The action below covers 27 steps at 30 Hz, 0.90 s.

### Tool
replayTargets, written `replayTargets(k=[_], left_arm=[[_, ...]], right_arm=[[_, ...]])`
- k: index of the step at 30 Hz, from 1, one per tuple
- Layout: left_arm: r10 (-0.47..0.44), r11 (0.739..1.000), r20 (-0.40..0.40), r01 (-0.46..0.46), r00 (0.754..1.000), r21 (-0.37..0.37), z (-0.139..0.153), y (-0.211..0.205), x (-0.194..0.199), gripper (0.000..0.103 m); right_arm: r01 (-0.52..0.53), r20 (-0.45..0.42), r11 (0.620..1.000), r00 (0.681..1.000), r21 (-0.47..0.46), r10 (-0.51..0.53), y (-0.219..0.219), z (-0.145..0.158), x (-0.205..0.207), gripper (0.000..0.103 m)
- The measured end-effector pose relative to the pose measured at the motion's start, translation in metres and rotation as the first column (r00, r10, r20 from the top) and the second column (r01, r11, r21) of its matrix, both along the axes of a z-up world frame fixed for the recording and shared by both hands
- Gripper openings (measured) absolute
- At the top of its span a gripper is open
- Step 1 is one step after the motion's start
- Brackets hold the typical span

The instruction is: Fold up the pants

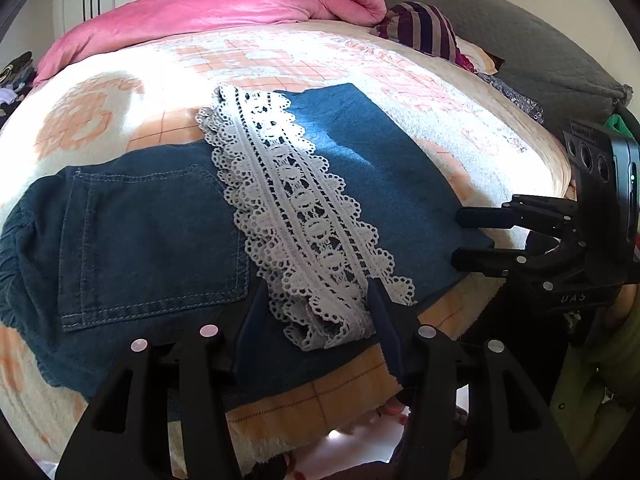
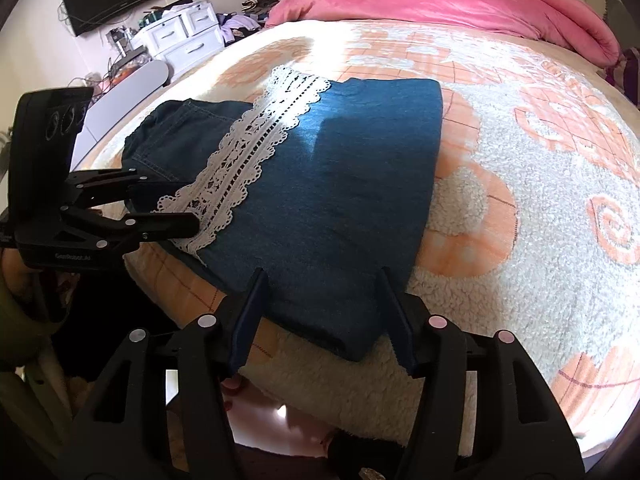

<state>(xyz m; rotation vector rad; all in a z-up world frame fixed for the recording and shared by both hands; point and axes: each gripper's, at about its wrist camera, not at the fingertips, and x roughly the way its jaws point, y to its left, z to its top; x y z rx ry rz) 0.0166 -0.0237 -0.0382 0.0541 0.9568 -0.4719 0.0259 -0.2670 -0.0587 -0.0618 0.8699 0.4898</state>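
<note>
Pants (image 1: 160, 220) lay folded near the front edge of the bed, on the cream-and-orange blanket (image 1: 100, 120). Far left of my left view: waistband end, back pocket (image 1: 156, 240) facing up. Across the middle ran the white lace hem (image 1: 296, 216), laid over the denim, with the folded leg panel to its right.

My left gripper (image 1: 316, 312) was spread, its two fingers standing either side of the near end of the lace; pads not pressing on it, from what I could see. My right gripper (image 2: 324, 304) was likewise spread, straddling the near corner of the folded leg panel; fabric sat between the fingers, but I could not make out a pinch.

Behind the pants, a pink comforter (image 1: 224, 8) was heaped at the far side. Right of that, a striped garment (image 1: 424, 28) against a grey cushion (image 1: 520, 40).
</note>
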Motion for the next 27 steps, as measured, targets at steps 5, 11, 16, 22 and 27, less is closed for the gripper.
replayTargets(k=[5,11,16,22,27], left_arm=[[0.02,1.0,0.018,-0.02,1.0,-0.015,0.01,0.01,-0.005,0.054],[0.071,0.997,0.062,-0.069,0.996,-0.029,0.031,0.024,-0.01,0.066],[0.15,0.988,0.105,-0.147,0.983,-0.036,0.045,0.043,-0.014,0.086],[0.239,0.971,0.126,-0.237,0.963,-0.032,0.057,0.066,-0.02,0.087],[0.31,0.951,0.114,-0.309,0.944,-0.024,0.057,0.088,-0.021,0.087]], right_arm=[[0.058,0.047,0.998,0.997,0.021,-0.059,-0.008,0.013,-0.005,0.073],[0.119,0.086,0.991,0.989,0.062,-0.124,-0.02,0.029,-0.006,0.087],[0.147,0.122,0.988,0.981,0.049,-0.152,-0.02,0.041,-0.002,0.093],[0.126,0.152,0.991,0.979,0.05,-0.132,-0.013,0.058,0.008,0.094],[0.087,0.183,0.995,0.979,0.041,-0.093,0.003,0.073,0.019,0.094]])
